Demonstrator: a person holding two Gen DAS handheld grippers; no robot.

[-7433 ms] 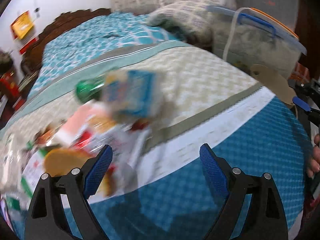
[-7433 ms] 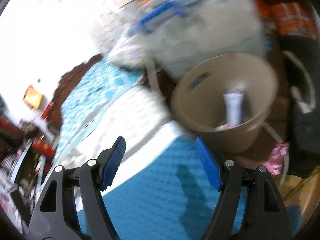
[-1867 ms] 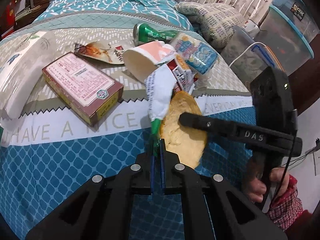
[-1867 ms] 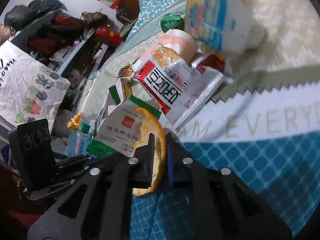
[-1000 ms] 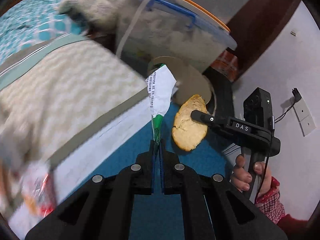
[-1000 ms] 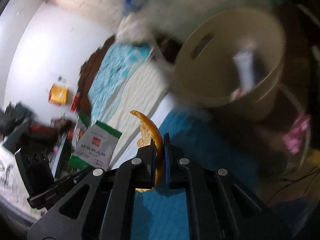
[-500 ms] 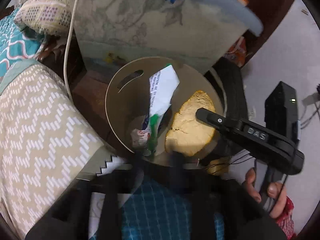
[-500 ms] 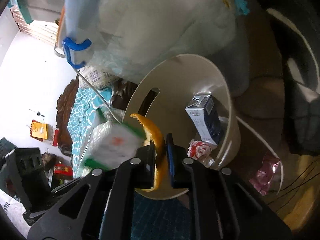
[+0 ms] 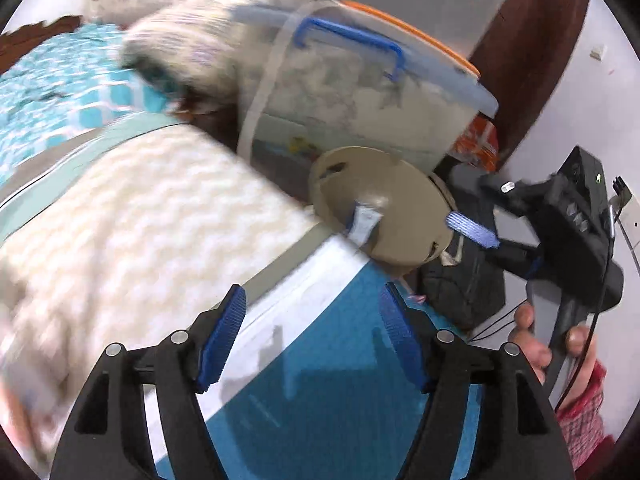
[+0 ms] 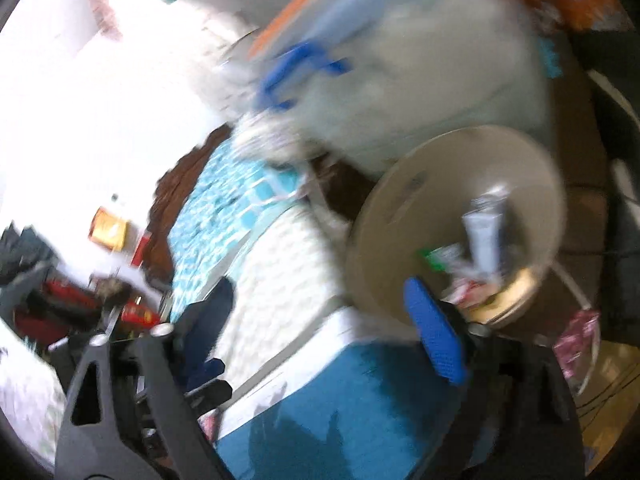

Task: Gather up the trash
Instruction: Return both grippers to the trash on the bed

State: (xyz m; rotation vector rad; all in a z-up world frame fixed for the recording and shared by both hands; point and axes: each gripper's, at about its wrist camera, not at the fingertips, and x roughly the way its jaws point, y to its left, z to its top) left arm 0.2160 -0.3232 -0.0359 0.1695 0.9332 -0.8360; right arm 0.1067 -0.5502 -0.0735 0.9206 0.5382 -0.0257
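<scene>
A bed (image 9: pixel 168 216) fills the near ground, its cover banded in cream zigzag, white and deep blue, with a turquoise quilt (image 9: pixel 48 92) farther up. Off its corner, on the floor, stands a round beige trash bin (image 10: pixel 400 200), and behind the bin sits a large clear storage box (image 9: pixel 360 120) with a blue handle and an orange-edged lid. Both views are smeared by motion.

The left claw (image 9: pixel 312 336) hangs over the blue end of the bed with its jaws having just been opening; they stand apart and nothing lies between them. The right claw (image 10: pixel 328 328) is spread wide, its jaws likewise just opened and empty, close to the bin's near rim. In the left wrist view a hand (image 9: pixel 560 344) grips that right tool's handle, beside the bin.

Inside the bin lie the collected bits: a pale upright carton (image 10: pixel 484 236), a green-tipped wrapper (image 10: pixel 440 258) and, at the bottom, a yellowish flat piece (image 10: pixel 508 300) that is too blurred to name.
</scene>
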